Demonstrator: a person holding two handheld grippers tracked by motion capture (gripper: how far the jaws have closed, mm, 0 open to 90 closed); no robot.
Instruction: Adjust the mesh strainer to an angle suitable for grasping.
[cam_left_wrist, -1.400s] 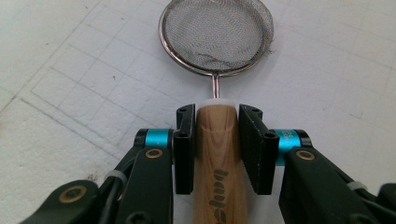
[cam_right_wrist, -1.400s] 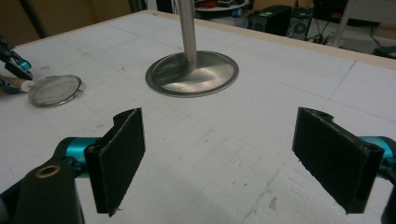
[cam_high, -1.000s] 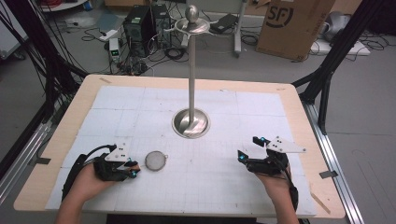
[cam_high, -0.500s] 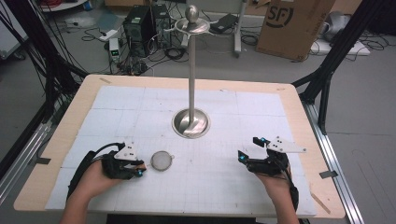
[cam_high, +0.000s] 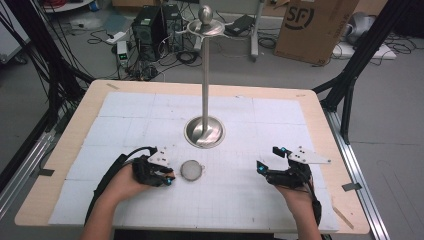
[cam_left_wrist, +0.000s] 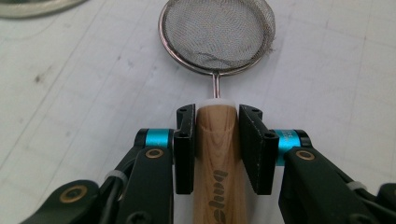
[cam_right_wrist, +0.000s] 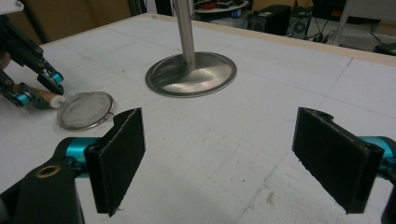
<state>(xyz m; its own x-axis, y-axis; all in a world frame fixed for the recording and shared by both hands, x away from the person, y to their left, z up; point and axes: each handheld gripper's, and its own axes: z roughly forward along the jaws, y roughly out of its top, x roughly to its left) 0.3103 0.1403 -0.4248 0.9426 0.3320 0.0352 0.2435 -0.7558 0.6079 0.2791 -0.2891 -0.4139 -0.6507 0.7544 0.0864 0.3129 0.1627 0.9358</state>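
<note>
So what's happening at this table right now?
A person holds a gripper in each hand. The left gripper has its jaws closed on the wooden handle of a small round wire-mesh strainer lying on the white table mat. The right gripper waits open, near the tall steel stand.

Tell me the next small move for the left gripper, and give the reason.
Probably lift the strainer a little off the mat. The left gripper already has its jaws on both sides of the wooden handle, the mesh bowl lies on the mat near the stand, and the right gripper hangs open, apart.
</note>
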